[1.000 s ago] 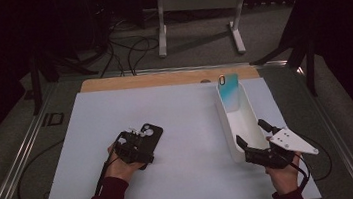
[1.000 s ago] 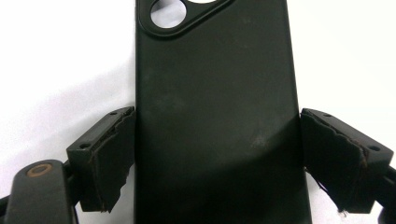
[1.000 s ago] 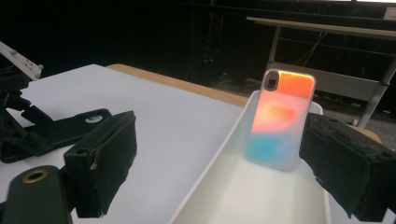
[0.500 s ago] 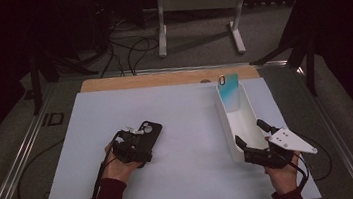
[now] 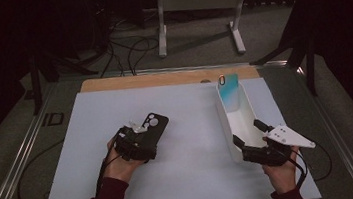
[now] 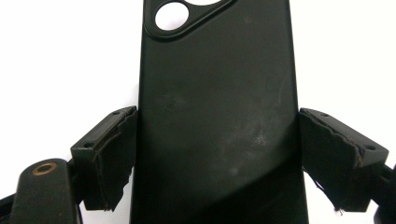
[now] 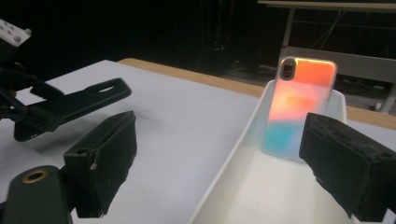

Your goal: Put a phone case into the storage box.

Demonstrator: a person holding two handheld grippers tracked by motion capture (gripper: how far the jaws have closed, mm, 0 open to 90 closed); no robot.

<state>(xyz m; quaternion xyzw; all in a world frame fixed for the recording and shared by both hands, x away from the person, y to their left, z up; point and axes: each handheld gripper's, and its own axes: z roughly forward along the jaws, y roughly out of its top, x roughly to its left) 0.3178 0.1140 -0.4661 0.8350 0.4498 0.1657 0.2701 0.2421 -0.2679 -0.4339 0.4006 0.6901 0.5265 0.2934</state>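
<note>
A black phone case [image 5: 154, 124] with a round camera cutout is clamped by its long sides in my left gripper [image 5: 141, 134], left of the table's middle. In the left gripper view both pads press on the edges of the case [image 6: 215, 116]. In the right gripper view the case [image 7: 70, 105] hangs tilted just above the sheet, with its shadow below it. My right gripper [image 5: 246, 132] stands open at the near end of a long white tray [image 5: 225, 124], and the tray's left wall [image 7: 233, 158] runs up between its jaws. An iridescent phone case [image 5: 229, 91] [image 7: 303, 107] leans upright at the tray's far end.
A white sheet [image 5: 193, 178] covers the table, with a wooden strip [image 5: 162, 78] along its far edge. Beyond the table a metal stand [image 5: 193, 2] and cables rest on the dark floor. Metal rails border the table at left and right.
My left gripper has risen a little with the black case, so the case has come off the sheet. The right gripper has stayed where it was.
</note>
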